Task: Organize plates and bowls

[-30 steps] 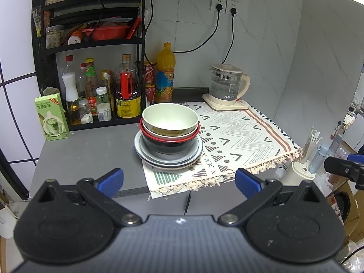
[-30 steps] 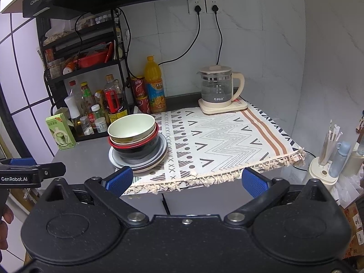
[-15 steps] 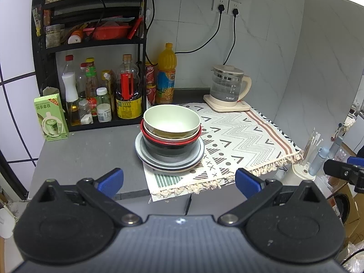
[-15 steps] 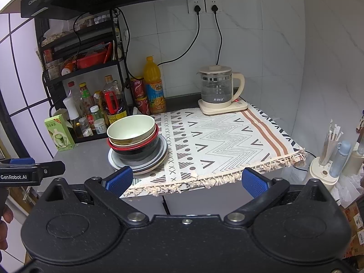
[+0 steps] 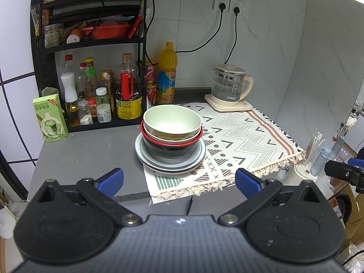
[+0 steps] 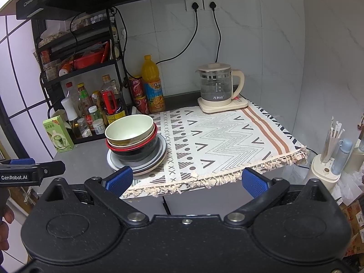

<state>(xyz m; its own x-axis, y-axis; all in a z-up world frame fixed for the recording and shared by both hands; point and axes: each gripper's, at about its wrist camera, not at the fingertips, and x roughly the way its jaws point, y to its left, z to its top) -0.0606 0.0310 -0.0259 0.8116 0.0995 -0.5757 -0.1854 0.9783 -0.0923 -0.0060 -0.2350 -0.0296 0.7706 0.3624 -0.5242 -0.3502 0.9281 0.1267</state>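
One grey worktop [image 5: 91,154] carries a patterned fringed cloth [image 5: 245,136]. Behind it, a black shelf rack [image 5: 95,43] holds sauce bottles [image 5: 128,91] and a red basket [image 5: 107,30]. A glass kettle [image 5: 229,84] stands on its base at the cloth's rear. At the cloth's left edge, stacked plates [image 5: 170,161] carry a black red-rimmed bowl [image 5: 170,150], with a cream bowl [image 5: 173,122] nested inside on top; nothing visible inside it. Left gripper [image 5: 179,179] and right gripper [image 6: 186,178]: jaws released, holding nothing, short of the stack.
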